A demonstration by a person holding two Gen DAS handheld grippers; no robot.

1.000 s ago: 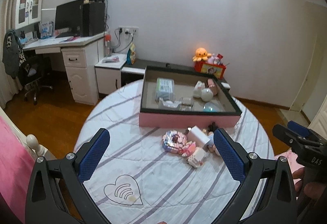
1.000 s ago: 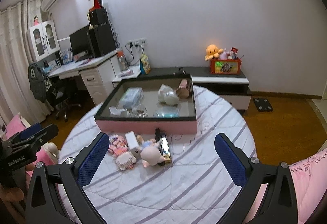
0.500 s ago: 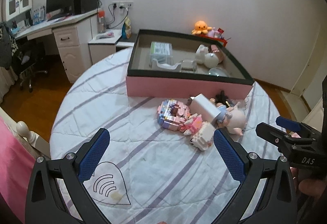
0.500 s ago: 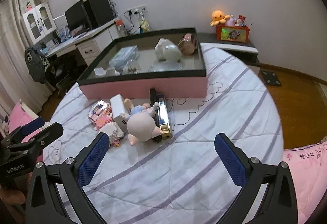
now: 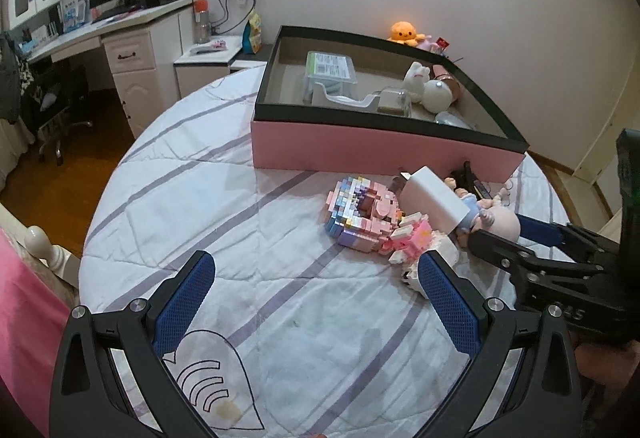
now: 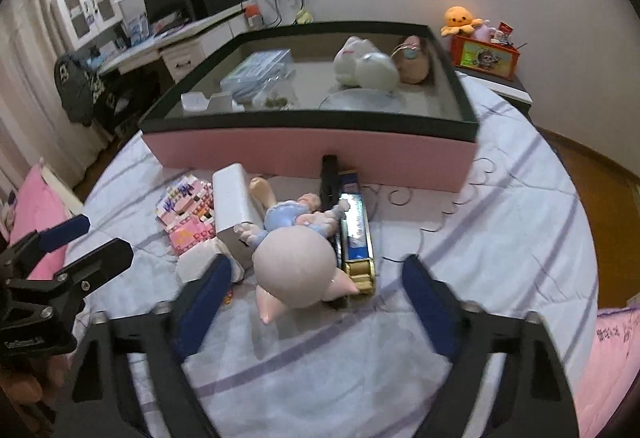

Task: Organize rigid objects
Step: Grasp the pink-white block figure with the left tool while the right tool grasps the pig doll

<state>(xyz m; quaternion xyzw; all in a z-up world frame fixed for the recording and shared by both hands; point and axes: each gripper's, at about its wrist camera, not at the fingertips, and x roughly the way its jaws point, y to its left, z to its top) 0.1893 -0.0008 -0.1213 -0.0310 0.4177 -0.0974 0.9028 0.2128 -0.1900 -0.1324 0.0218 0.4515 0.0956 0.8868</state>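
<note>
The right tool is closing around the pig doll, lying in the pile on the bed before the pink box, pads not yet touching. Its round head could be slipping out, knocking the white block. The left tool is hanging released, empty.

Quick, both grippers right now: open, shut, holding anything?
Left gripper: open, holding nothing, over the bedspread.
Right gripper: jaws closing around the pig doll, pads not yet pressing on it.
</note>
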